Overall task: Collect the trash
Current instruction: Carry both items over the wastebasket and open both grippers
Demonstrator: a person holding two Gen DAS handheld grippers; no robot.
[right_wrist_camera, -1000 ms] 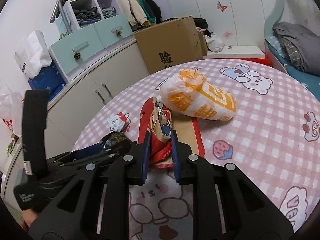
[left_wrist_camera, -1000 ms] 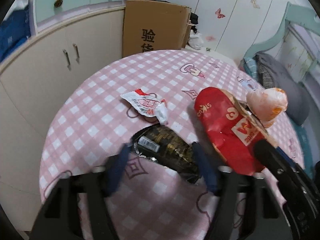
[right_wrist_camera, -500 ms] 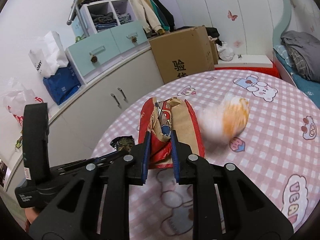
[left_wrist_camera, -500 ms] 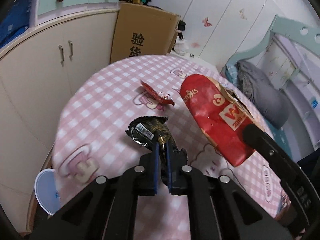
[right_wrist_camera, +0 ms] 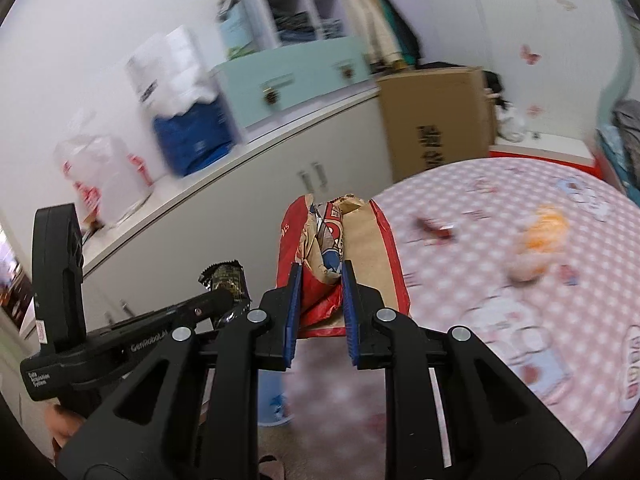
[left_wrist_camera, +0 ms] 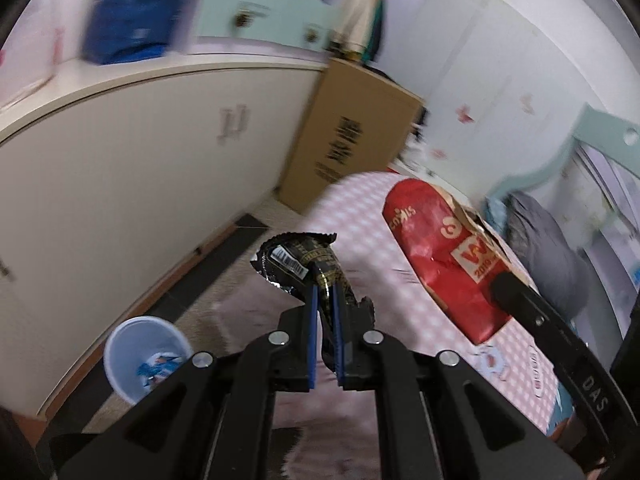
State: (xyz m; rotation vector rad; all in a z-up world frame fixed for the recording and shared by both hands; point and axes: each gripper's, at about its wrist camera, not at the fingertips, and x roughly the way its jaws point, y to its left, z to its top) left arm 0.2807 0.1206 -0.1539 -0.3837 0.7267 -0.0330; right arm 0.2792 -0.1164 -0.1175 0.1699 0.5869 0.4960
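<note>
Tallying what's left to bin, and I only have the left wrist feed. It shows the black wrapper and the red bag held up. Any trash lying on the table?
Observer: Yes. In the right wrist view an orange-and-white bag lies on the pink checked table. It is blurred.
Operator: Only that?
Observer: No. A small red wrapper lies on the cloth too, apart from the bag.
Operator: Where is the right grip on the red bag?
Observer: The right hand-held gripper has both pads pressed on the crumpled open end of the red bag.
</note>
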